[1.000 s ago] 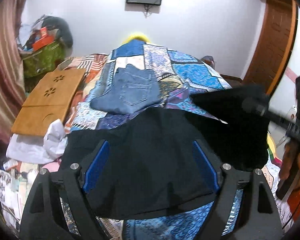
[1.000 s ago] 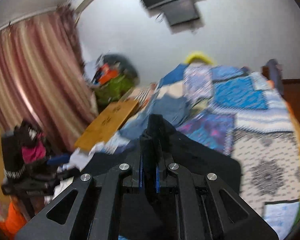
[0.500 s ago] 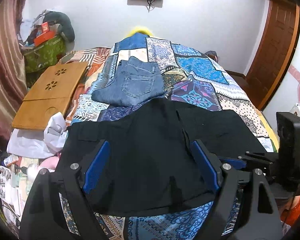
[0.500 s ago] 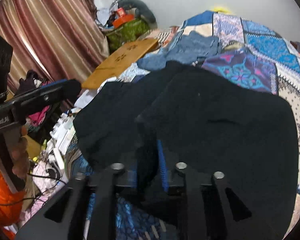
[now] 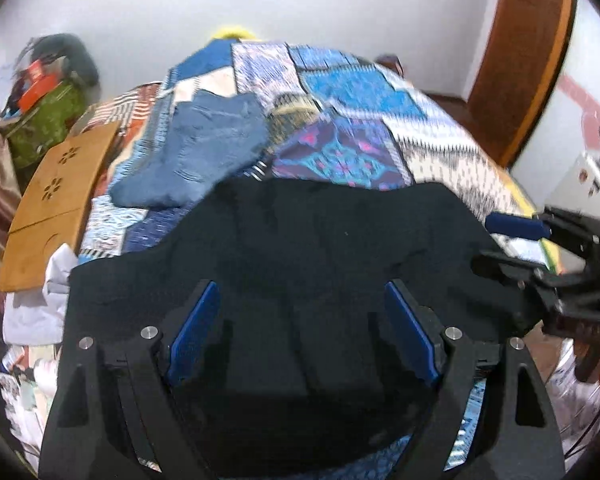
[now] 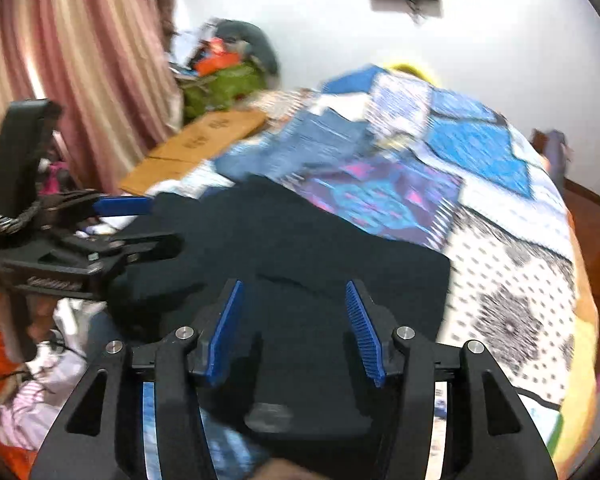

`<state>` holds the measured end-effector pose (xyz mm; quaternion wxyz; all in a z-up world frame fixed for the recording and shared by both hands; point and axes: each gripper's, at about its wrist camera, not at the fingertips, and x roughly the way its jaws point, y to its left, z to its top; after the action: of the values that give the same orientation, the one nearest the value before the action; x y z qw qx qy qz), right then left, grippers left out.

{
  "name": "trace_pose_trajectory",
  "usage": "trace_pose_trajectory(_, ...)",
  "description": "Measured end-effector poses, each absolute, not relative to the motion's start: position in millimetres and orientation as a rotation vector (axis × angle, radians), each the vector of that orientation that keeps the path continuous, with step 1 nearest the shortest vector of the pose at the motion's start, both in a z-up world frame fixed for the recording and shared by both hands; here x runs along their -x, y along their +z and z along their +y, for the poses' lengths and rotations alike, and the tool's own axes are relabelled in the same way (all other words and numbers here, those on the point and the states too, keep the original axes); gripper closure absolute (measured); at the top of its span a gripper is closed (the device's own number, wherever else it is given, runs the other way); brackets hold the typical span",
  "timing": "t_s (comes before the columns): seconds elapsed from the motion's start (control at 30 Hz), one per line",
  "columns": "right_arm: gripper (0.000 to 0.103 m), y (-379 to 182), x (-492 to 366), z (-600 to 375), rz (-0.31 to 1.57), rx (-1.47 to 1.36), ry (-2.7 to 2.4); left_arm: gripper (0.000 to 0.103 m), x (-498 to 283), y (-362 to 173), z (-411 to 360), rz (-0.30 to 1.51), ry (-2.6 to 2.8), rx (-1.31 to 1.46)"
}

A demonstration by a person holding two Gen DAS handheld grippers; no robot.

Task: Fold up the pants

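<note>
Black pants [image 5: 300, 264]: door [image 5: 516, 60] only in left view.

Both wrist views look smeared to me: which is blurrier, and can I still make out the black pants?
Right wrist view: heavier motion blur, the quilt patterns streaked, the black pants a flat dark mass with few readable creases. Left wrist view: milder smear, pants outline readable, folded jeans soft. Both views: fisheye bending at the rims, no glare.
</note>
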<state>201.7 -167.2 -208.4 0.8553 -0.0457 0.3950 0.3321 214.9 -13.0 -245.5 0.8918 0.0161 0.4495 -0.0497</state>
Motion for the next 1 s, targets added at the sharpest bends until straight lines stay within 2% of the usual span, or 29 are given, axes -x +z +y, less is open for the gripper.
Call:
trace_pose_trajectory(0.2, 0.054, -257.4, -214.4, -179.7, 0.956, 0.109, 0.693, 0.018, -220.6, -283.9, -29.1, 1.004, -0.109, -0.097)
trace_pose_trajectory(0.53, 0.054, -252.3, -188.1, -211.3, 0.956, 0.058, 0.666, 0.017, -195.0, -278.7, -18.2, 0.975, -0.131, -0.116)
trace_pose_trajectory(0.7, 0.054, -243.4, -183.2, -220.9, 0.971, 0.040, 0.632, 0.017, -179.9, -262.4, -12.6, 0.941, -0.075, -0.138)
trace_pose_trajectory(1.0, 0.053, -189.4, -174.9, -205.4, 0.816, 0.065, 0.638, 0.017, -134.7, -197.2, 42.1, 0.767, 0.066, -0.083)
